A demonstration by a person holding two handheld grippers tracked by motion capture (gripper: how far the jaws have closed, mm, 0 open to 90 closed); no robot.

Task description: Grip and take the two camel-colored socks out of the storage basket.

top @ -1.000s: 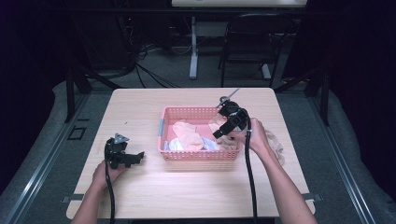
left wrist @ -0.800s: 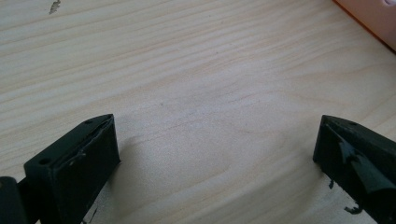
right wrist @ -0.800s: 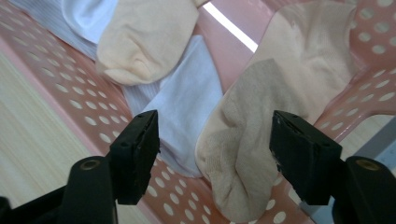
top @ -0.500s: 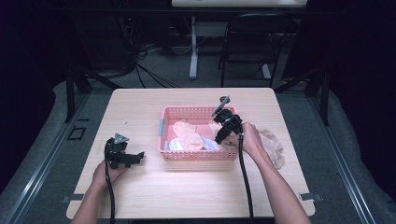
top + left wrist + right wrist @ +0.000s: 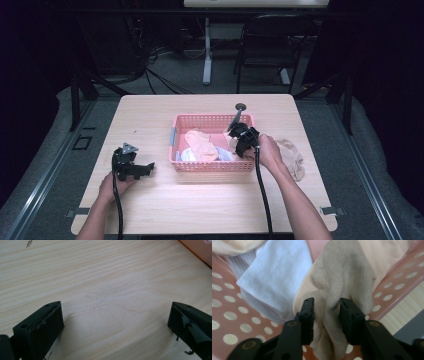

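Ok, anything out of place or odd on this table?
One beige stocking lies on the table right of the pink basket, while the other clothes are inside. The right tool is pinching another beige stocking in the basket.

A lab-like room: bare wooden table [image 5: 210, 210], floor cables [image 5: 160, 75], folding chair [image 5: 265, 45].

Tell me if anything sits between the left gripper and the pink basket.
Nothing visible. The left gripper rests open on the table, and bare wood runs from it to the pink basket.
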